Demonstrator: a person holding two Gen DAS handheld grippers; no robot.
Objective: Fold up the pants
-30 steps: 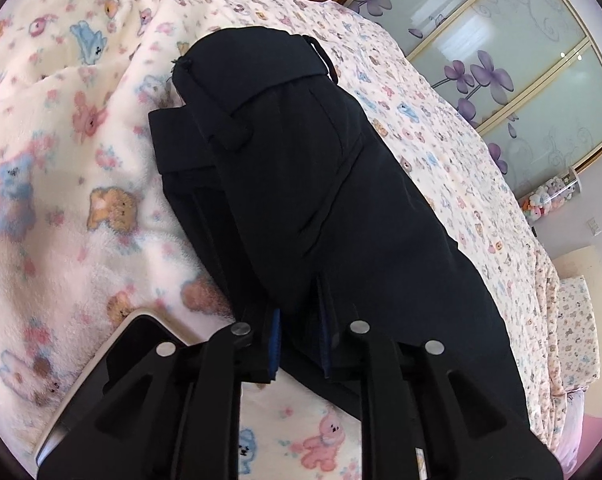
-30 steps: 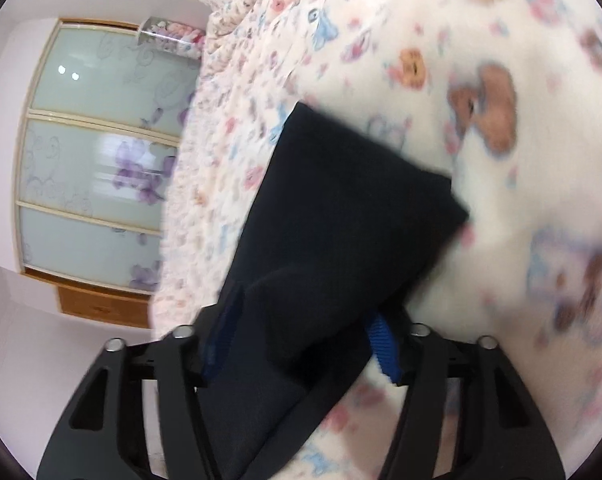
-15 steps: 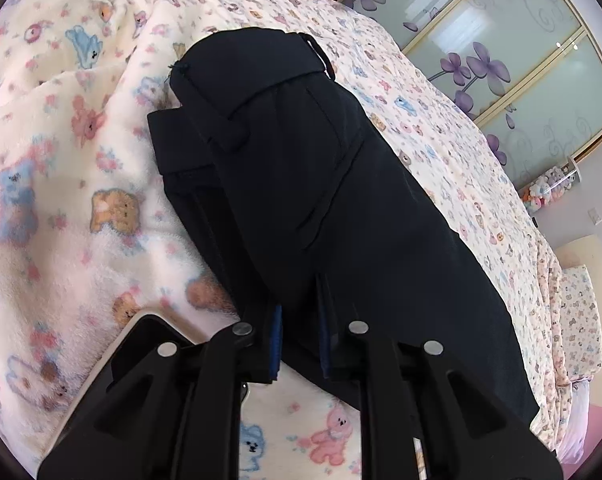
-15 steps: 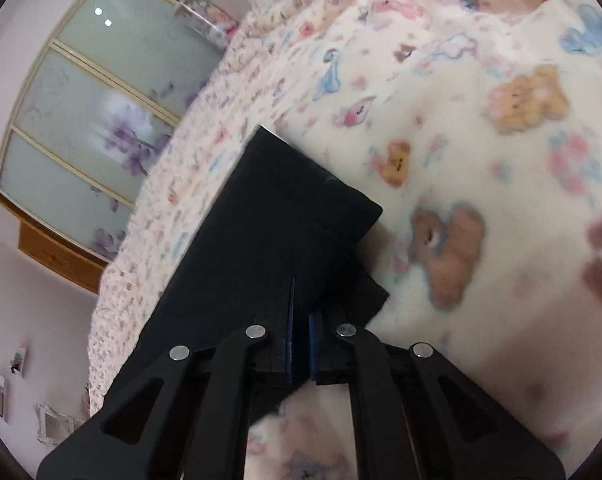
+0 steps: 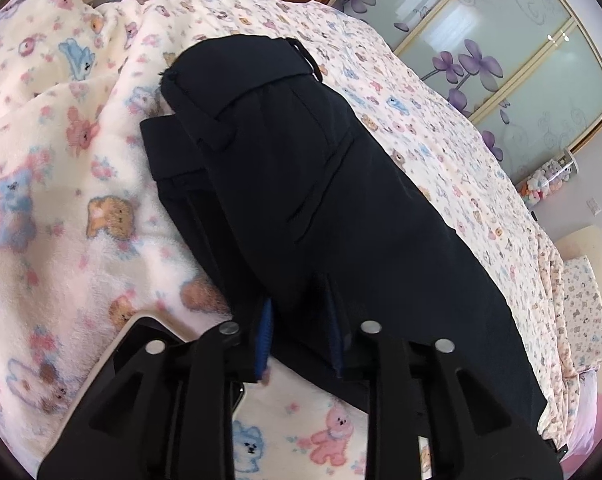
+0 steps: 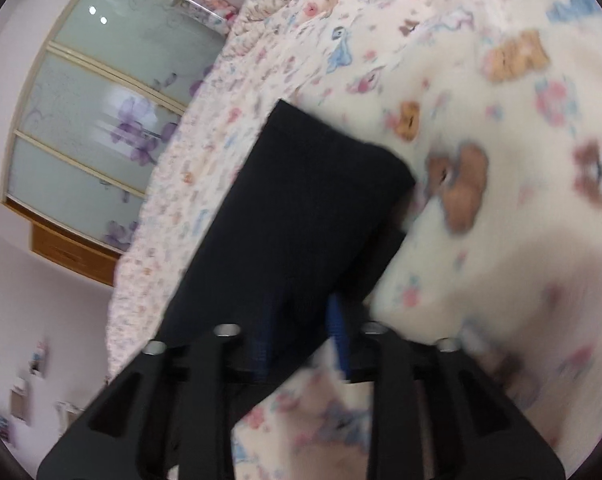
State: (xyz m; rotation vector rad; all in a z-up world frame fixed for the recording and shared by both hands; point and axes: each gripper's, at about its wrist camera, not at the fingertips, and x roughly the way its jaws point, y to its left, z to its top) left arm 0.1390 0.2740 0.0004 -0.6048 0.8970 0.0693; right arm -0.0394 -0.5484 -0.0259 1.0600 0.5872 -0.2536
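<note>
Black pants (image 5: 321,200) lie folded lengthwise on the teddy-bear blanket (image 5: 61,200), waistband at the far end. My left gripper (image 5: 300,336) sits at their near edge. Its jaws are opening, the cloth lies between the blue pads (image 5: 264,332), and the pad faces show free of it. In the right wrist view the leg end of the pants (image 6: 301,220) lies flat on the blanket (image 6: 501,280). My right gripper (image 6: 301,340) straddles the hem edge. Its jaws are also opening, with cloth between them but not pinched.
Sliding wardrobe doors with purple flowers (image 5: 501,60) (image 6: 81,120) stand beyond the bed. A container of plush toys (image 5: 545,180) and a pillow (image 5: 581,312) are at the right. A dark flat object with a pale rim (image 5: 141,344) lies under my left gripper.
Both grippers' jaws have spread apart. The right one was pinched tight on the hem half a second ago and now stands wide around it. The left hand has stayed put.
</note>
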